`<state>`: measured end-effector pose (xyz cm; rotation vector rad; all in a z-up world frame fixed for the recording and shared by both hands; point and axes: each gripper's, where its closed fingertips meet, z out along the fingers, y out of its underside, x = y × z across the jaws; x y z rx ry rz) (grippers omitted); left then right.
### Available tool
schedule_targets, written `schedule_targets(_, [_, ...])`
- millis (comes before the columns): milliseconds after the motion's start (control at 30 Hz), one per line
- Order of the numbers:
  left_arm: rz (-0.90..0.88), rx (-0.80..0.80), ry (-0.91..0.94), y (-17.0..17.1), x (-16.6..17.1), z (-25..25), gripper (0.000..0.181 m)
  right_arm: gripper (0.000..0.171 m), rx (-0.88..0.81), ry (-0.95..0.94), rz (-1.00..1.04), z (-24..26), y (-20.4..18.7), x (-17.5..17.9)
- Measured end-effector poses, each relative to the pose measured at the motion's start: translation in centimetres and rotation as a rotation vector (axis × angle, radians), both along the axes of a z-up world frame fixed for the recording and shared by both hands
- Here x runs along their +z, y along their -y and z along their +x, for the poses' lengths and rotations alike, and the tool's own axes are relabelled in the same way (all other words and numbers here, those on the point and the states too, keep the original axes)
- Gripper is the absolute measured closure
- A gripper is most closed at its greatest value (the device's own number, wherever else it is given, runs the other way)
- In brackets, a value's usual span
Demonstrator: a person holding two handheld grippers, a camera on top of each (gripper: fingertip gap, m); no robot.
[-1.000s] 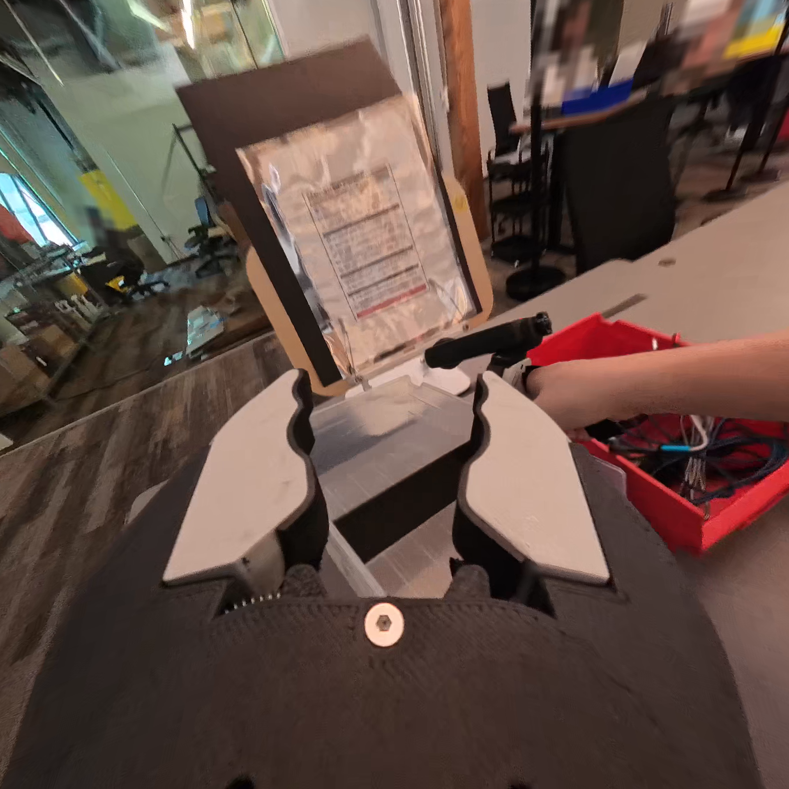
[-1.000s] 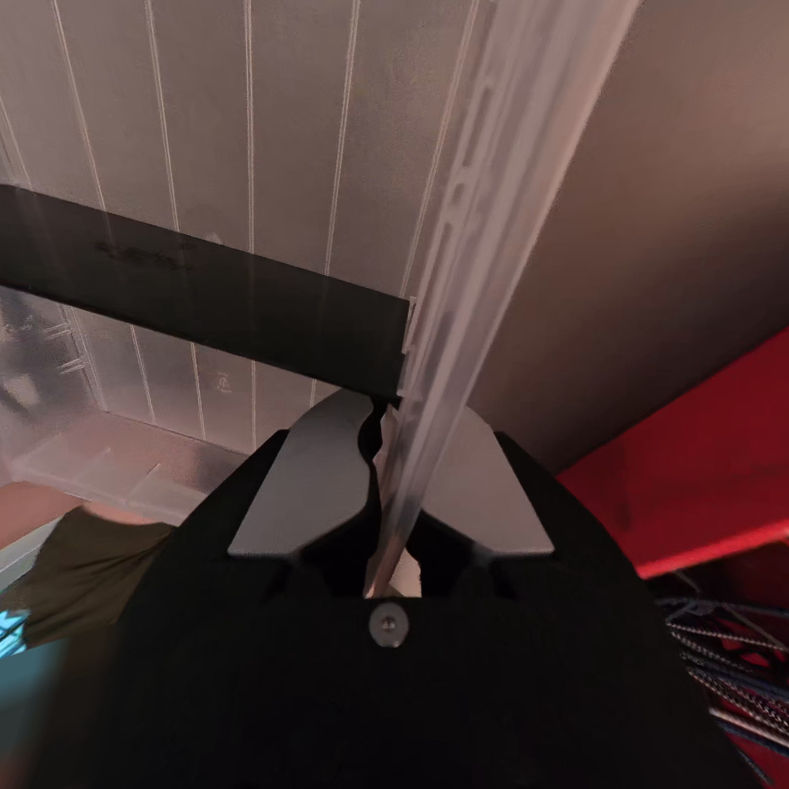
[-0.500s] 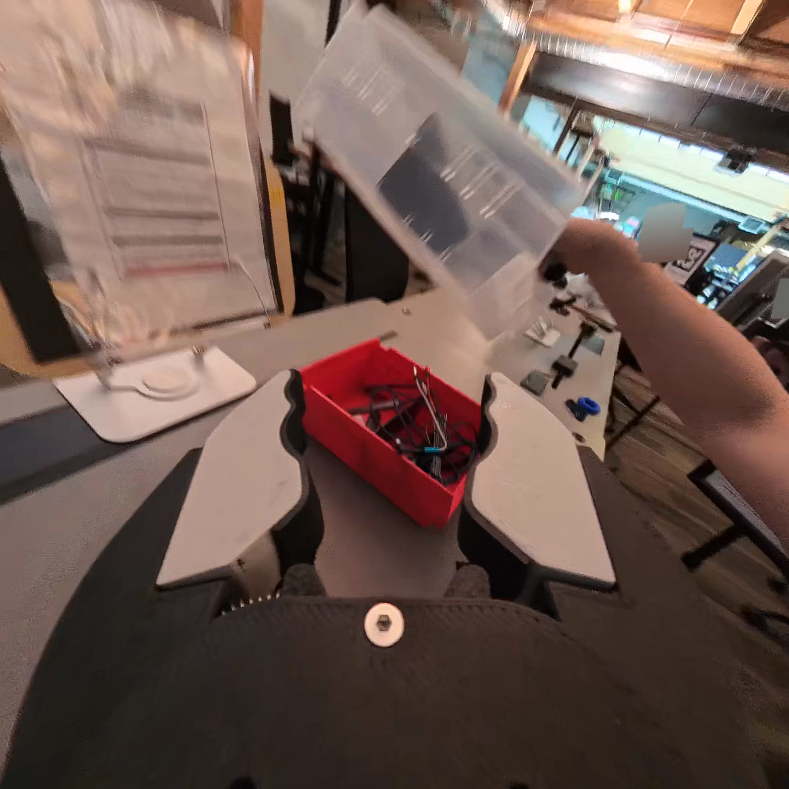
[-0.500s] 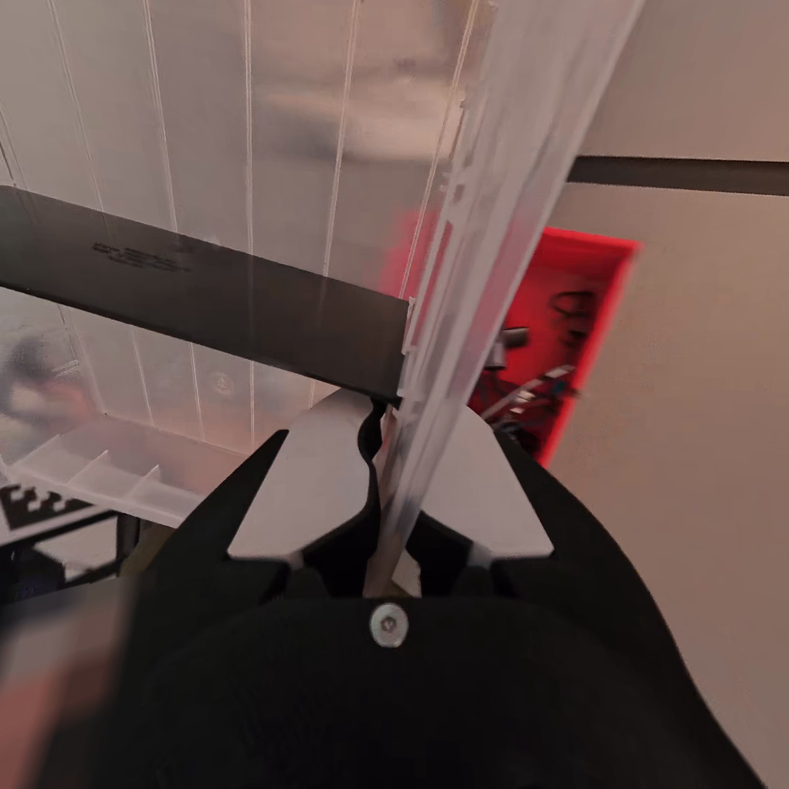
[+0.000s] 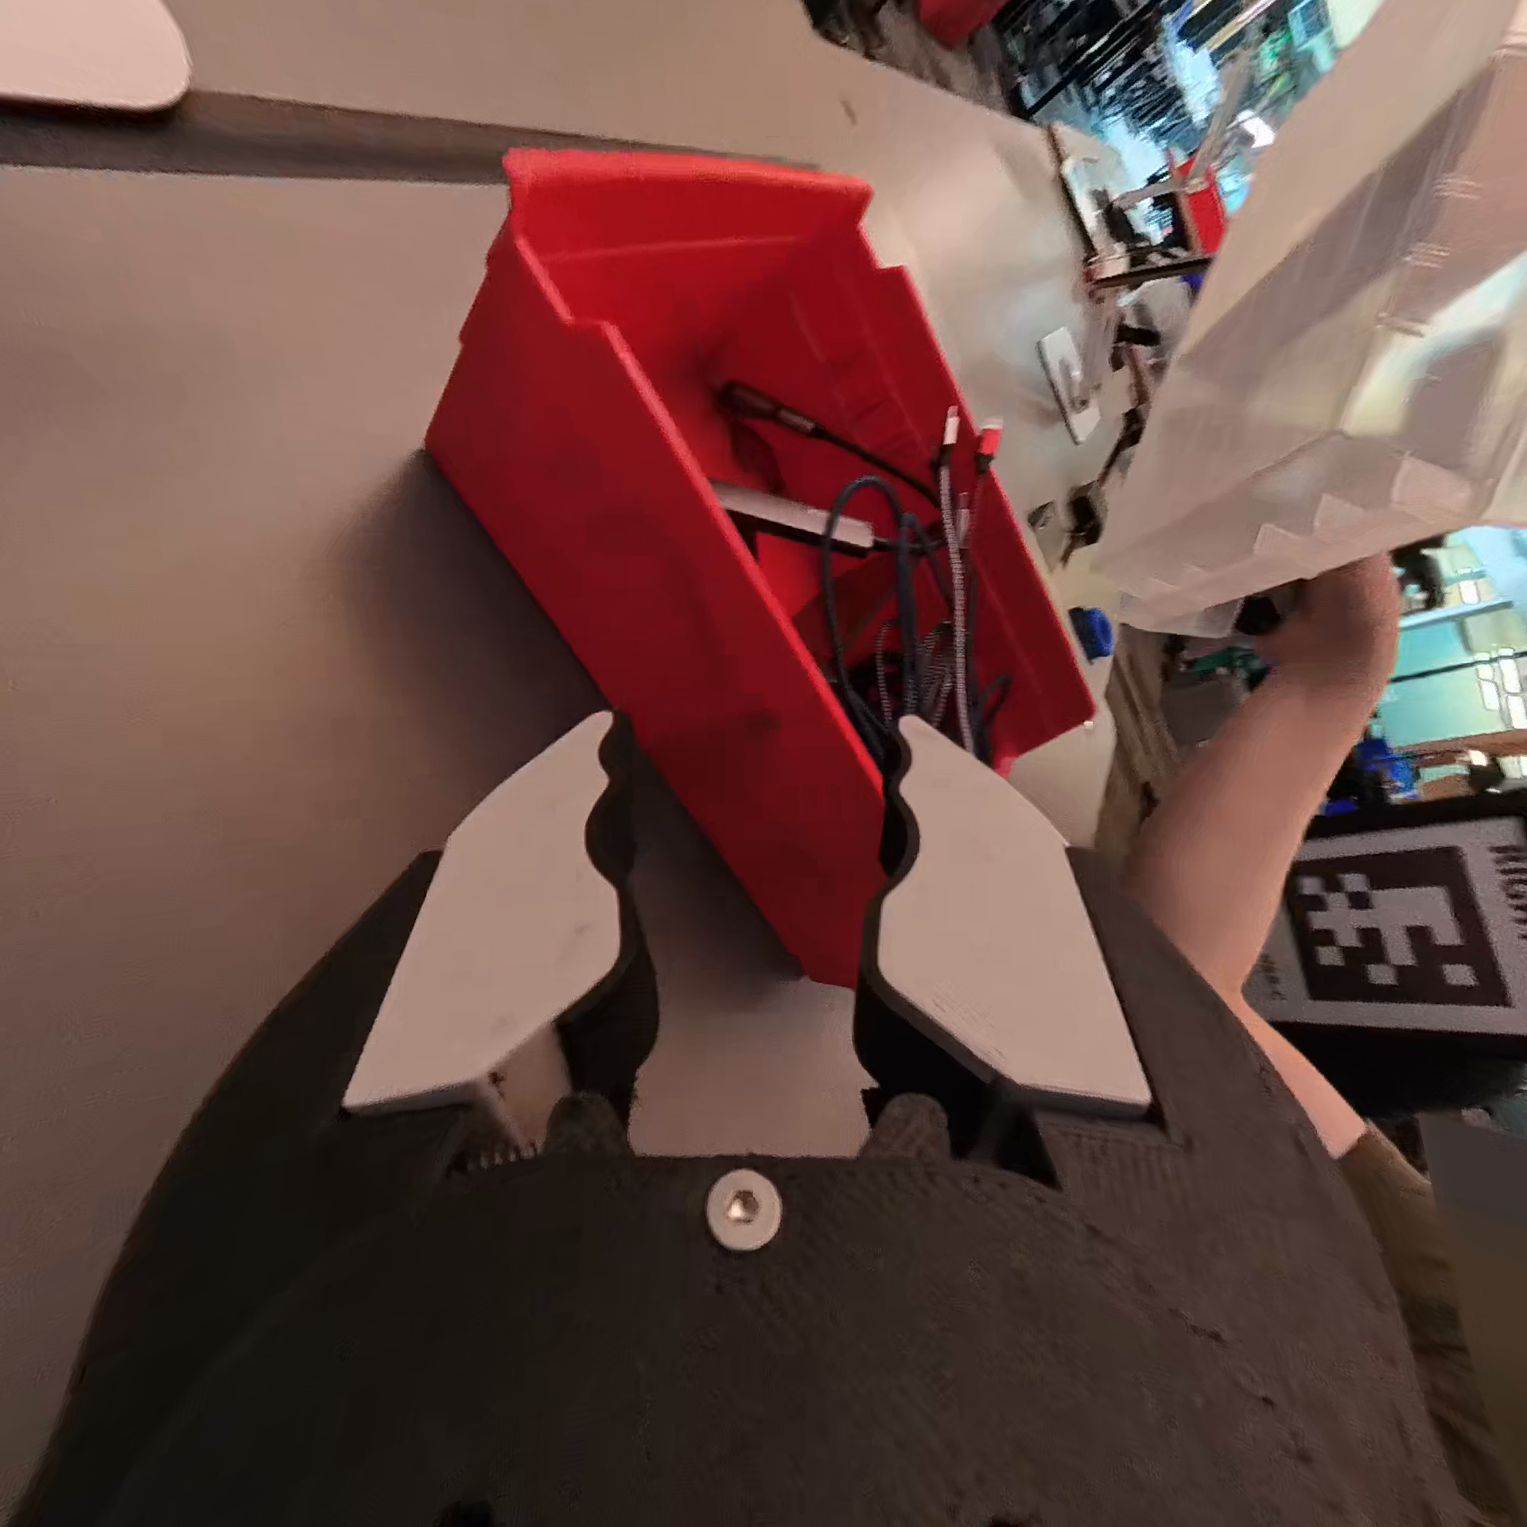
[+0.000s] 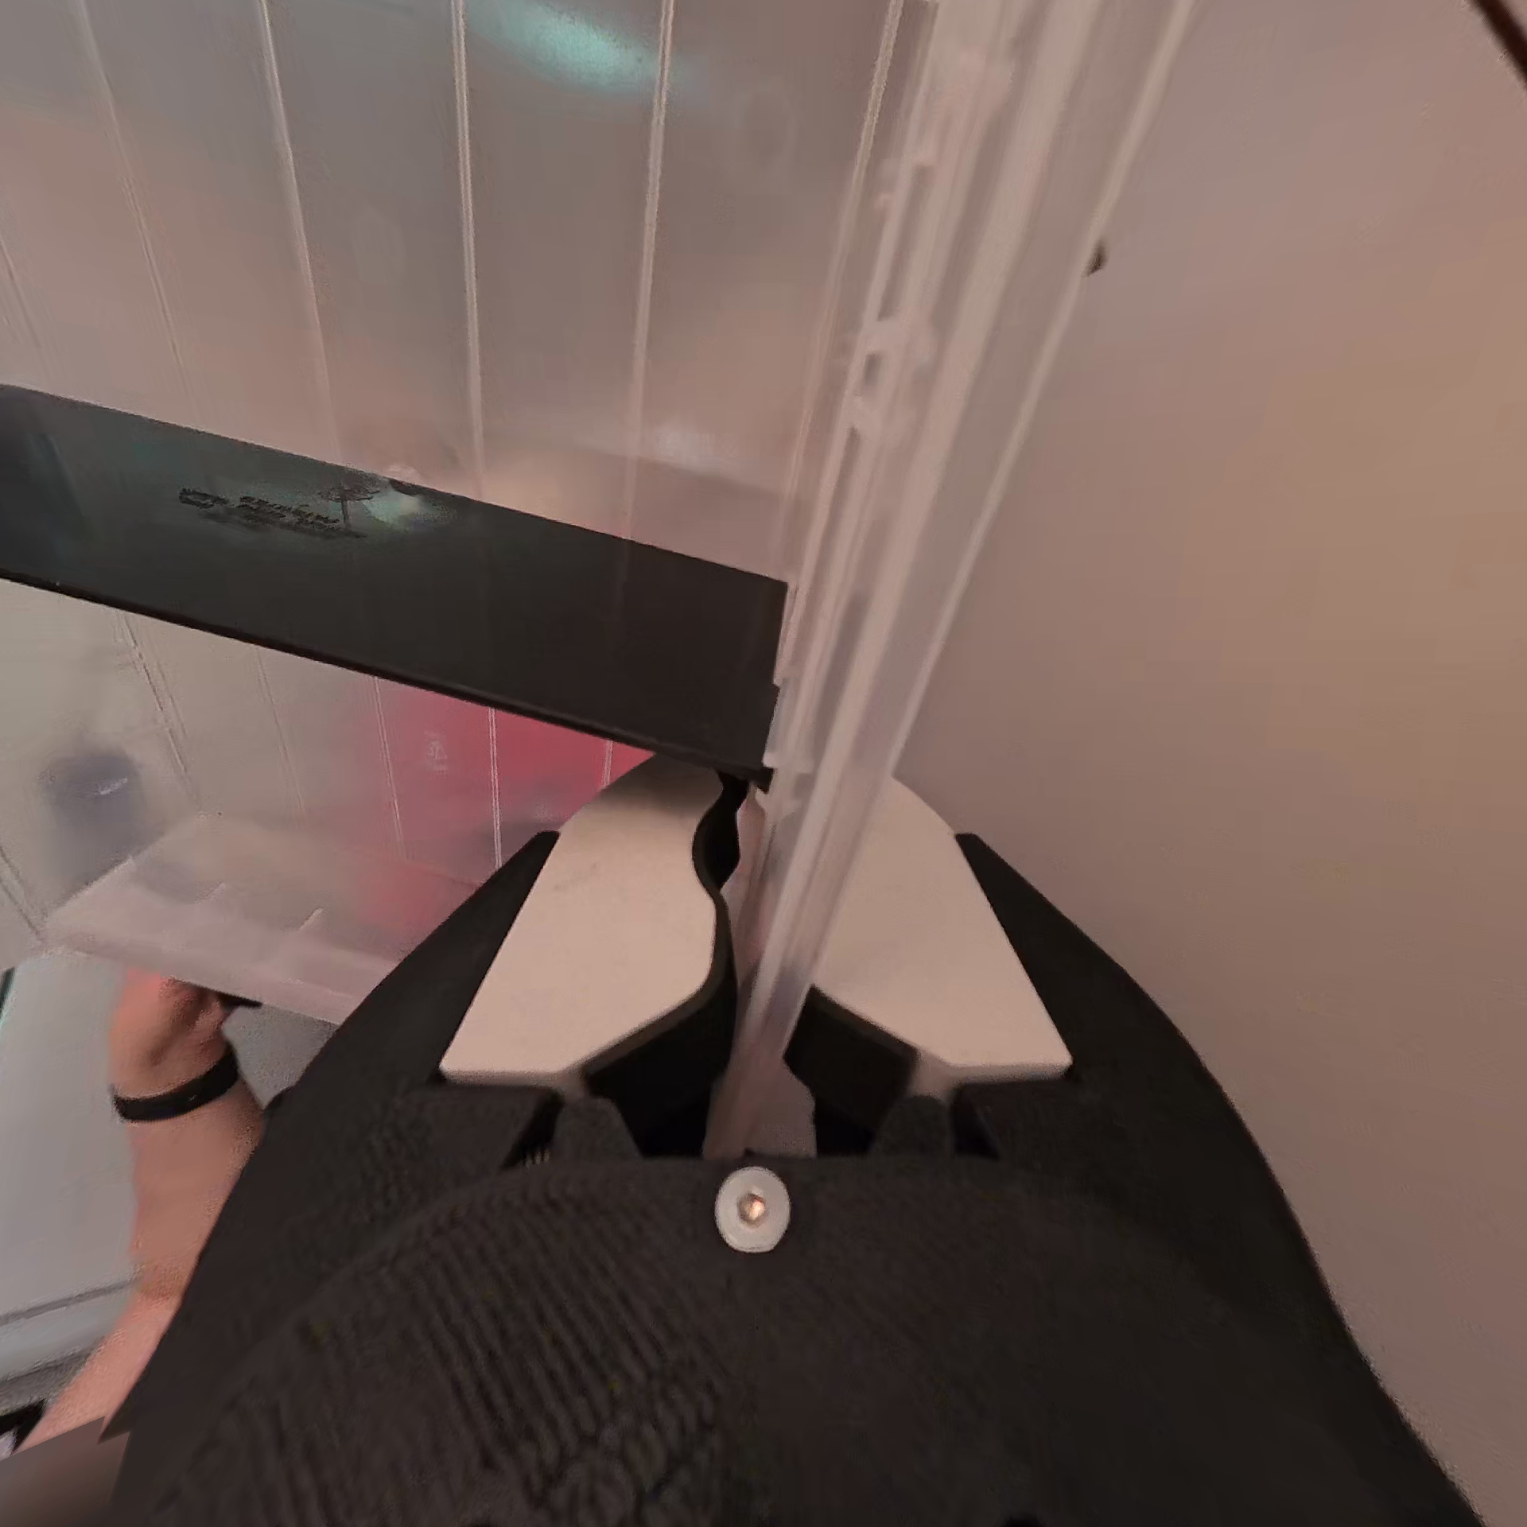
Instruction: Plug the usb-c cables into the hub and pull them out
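Note:
A red bin (image 5: 661,578) on the grey table (image 5: 206,578) holds tangled USB-C cables (image 5: 925,644) and a silver hub (image 5: 793,520). My left gripper (image 5: 756,735) is open and empty, its fingertips on either side of the bin's near corner. My right gripper (image 6: 760,801) is shut on the side wall of a translucent plastic box (image 6: 578,330), which has a black strip (image 6: 413,595) across it. The box is held in the air and also shows in the left wrist view (image 5: 1322,330), above and to the right of the bin.
The arm (image 5: 1239,785) of the person who holds the right gripper reaches in from the right, next to a black-and-white marker tag (image 5: 1405,925). A white stand base (image 5: 83,58) lies at the far left. Small parts lie on the table beyond the bin. The left gripper's tips are roughly 40 cm from the right gripper's.
My left gripper has swung down and closed in on the red bin, staying open. My right gripper has kept its hold and carried the translucent box up and to the right of the bin.

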<state>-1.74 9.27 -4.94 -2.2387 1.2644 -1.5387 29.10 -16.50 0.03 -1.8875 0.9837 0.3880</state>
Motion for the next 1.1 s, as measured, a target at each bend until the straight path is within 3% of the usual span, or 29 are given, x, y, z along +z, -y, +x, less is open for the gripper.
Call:
schedule_targets(100, [0.017, 0.013, -0.047, -0.4, -1.5, 0.7, 0.123, 0.166, -0.048, -0.019, -0.015, 0.9, 0.8, -2.0])
schedule_targets(267, [0.047, 0.013, -0.142, -0.6, -2.5, 2.6, 0.117, 0.166, 0.007, 0.001, -0.203, 1.9, 2.2, -5.0])
schedule_targets(400, [0.071, -0.061, -0.280, 0.6, -3.0, 4.0, 0.119, 0.167, 0.071, -0.094, -0.252, 1.4, 3.0, -7.6])
schedule_targets(533, [0.220, -0.152, -0.455, 1.0, -3.8, 4.0, 0.138, 0.167, 0.122, -0.157, -0.253, 1.0, 4.2, -9.2])
schedule_targets(600, [0.217, -0.234, -0.484, 1.9, -3.5, 4.1, 0.159, 0.167, 0.109, -0.173, -0.258, 1.1, 5.0, -9.5])
schedule_targets(767, [0.243, -0.332, -0.602, 1.7, -3.6, 2.9, 0.161, 0.167, 0.104, -0.181, -0.304, 1.0, 6.6, -10.3])
schedule_targets(900, [0.286, -0.317, -0.676, -1.0, -3.6, 0.0, 0.162, 0.157, 0.201, -0.195, -0.343, -0.3, 6.6, -11.5])
schedule_targets(1100, [0.310, -0.209, -0.774, -8.7, -3.4, -9.3, 0.165, 0.157, 0.341, -0.209, -0.562, -2.6, 4.7, -13.9])
